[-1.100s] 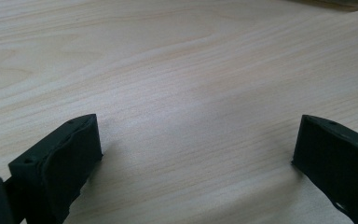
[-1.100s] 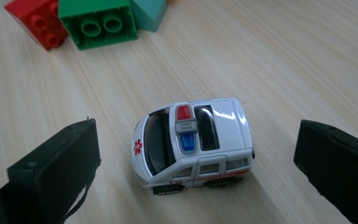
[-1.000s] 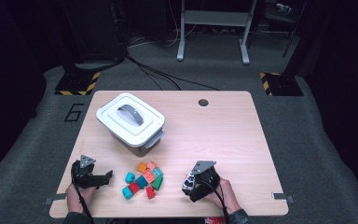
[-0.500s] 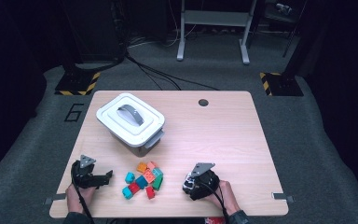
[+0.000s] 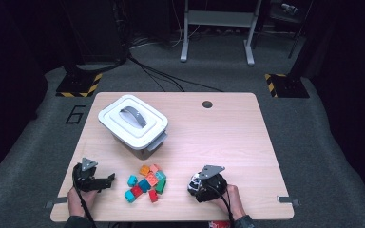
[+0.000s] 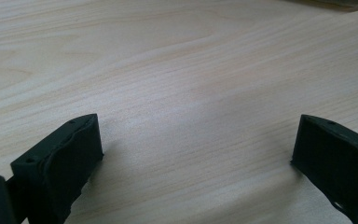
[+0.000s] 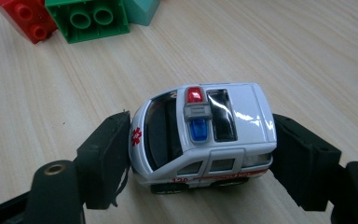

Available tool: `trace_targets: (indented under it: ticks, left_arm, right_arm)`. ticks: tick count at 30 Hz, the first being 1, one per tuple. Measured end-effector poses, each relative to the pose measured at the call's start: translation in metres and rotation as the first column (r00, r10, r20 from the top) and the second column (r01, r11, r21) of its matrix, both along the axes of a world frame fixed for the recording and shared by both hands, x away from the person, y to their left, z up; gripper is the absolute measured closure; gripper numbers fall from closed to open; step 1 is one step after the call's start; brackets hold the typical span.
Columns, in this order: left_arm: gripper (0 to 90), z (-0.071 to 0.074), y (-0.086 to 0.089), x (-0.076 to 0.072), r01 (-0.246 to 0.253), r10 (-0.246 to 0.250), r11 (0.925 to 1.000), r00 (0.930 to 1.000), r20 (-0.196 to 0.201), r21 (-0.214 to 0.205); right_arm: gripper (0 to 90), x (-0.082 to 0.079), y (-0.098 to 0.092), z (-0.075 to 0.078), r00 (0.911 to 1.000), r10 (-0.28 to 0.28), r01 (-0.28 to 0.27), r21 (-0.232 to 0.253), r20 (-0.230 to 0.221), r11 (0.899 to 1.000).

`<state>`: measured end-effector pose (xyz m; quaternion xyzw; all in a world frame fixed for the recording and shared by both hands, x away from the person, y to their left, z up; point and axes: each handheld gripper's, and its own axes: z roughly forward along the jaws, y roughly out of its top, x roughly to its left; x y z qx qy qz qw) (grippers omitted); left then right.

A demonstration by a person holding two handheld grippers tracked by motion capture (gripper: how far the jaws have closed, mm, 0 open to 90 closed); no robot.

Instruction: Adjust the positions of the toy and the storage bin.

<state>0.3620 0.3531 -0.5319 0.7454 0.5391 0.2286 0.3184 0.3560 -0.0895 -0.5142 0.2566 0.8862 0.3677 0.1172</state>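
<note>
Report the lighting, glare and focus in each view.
High view: table lit, room around it dark, bricks small and soft. Left gripper view: soft sheen on the bare wood between open jaws. Right gripper view: toy ambulance sharp, glare streaks on its roof windows, green brick slightly soft.

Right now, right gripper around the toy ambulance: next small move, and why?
Probably lift it straight up. The right gripper has just closed its jaws, which now press the toy ambulance front and back on the table, while the bin lid is still on.

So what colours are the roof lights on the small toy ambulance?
Red and blue roof lights, clearest in the right gripper view.
</note>
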Motion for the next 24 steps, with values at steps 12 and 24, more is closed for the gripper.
trace_targets:
  ticks: [12,24]
  left_arm:
    - [1.3,0.000,0.000,0.000,0.001,-0.001,1.0000,1.0000,0.000,0.000]
    - [1.5,0.000,0.000,0.000,0.004,-0.004,1.0000,1.0000,0.000,0.002]
  right_arm:
    - [25.2,0.004,-0.027,0.016,0.9932,-0.109,0.107,0.046,0.039,0.993]
    - [25.2,0.006,-0.074,0.023,0.9550,-0.292,0.289,0.060,0.051,0.955]
